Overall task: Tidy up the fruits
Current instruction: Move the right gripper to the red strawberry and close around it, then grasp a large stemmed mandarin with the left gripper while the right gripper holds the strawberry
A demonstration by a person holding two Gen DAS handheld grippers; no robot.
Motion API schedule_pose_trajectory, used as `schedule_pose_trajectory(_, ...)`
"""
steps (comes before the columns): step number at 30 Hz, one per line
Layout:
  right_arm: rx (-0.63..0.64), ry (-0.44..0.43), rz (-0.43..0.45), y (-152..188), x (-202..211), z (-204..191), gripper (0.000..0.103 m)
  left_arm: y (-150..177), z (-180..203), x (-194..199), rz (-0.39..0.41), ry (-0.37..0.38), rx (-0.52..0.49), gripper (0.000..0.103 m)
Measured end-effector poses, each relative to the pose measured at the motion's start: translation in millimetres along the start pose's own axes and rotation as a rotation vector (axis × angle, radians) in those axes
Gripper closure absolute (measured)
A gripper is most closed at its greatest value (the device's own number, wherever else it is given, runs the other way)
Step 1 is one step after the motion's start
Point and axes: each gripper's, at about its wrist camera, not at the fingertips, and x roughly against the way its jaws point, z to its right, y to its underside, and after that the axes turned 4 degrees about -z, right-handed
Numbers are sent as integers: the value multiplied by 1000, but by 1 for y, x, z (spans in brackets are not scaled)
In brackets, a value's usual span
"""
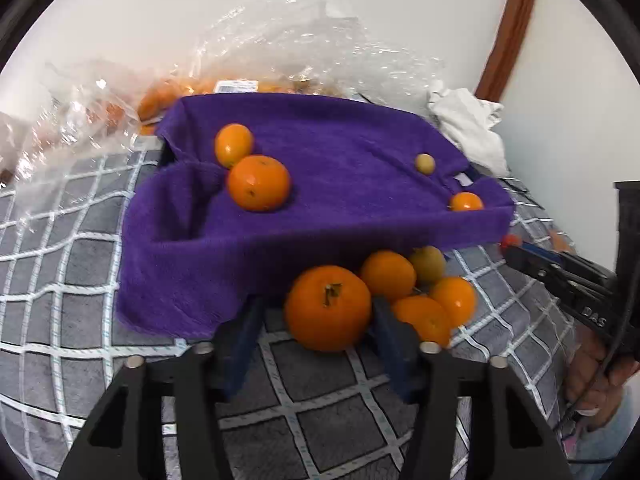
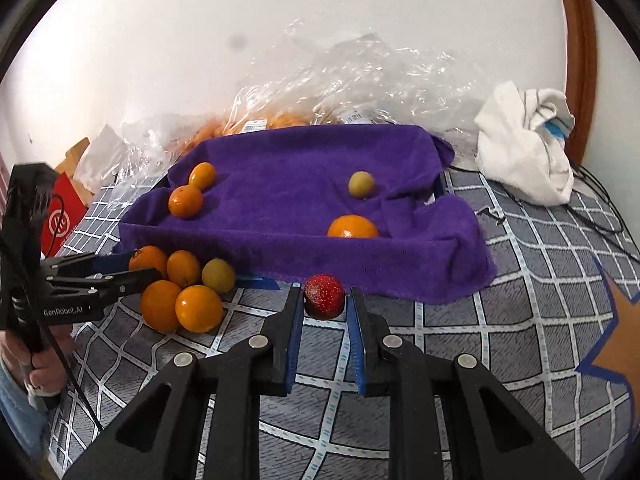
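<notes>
A purple towel [image 1: 320,200] [image 2: 304,152] lines a shallow box holding two oranges [image 1: 259,183], a small yellowish fruit [image 1: 425,163] and another orange [image 2: 353,227]. In front of it lies a cluster of oranges [image 2: 199,308] with one yellow-green fruit [image 2: 218,275]. My left gripper [image 1: 318,302] [image 2: 140,268] straddles the big orange [image 1: 328,308] of that cluster. Its right pad touches the orange and its left pad stands slightly off. My right gripper [image 2: 326,292] [image 1: 510,246] is shut on a red strawberry [image 2: 324,297], held at its tips just before the towel's front edge.
Everything rests on a grey checked bedspread [image 2: 440,340]. A crinkled clear plastic bag [image 2: 360,76] with more oranges lies behind the box against the white wall. A white cloth [image 2: 524,144] and black cables [image 2: 600,216] lie at the right, a red box [image 2: 62,216] at the left.
</notes>
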Motion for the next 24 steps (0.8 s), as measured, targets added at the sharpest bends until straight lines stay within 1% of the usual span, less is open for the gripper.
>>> schedule_pose_trajectory(1,-2,-2,-1,2,-1,0,81,1,-3,2,15,31,16,62)
schedule_pose_trajectory(2,4,-3,-5,3,-3,-2,81,1,-5,3,22,36,29,62)
schedule_pose_trajectory(5,14,2,-8,4,-4,-6,81,2,-7,5,37,13,50,62)
schedule_pose_trajectory(8,1,-18,8,6,-1,-4,81,2,-7,12,78,15,55,62)
schedule_pose_trajectory(13,-49,-31,30,8,4,4,81,2,2,25,156,-21,19,62)
schedule_pose_trajectory(17,-75,-39,48,8,7,9,81,1,2,31,187,-15,19,63)
schedule_pose_trajectory(21,-86,-40,59,9,9,11,81,0,1,35,210,-44,21,62)
schedule_pose_trajectory(24,-85,-51,63,9,10,11,81,0,-1,36,214,-42,27,62)
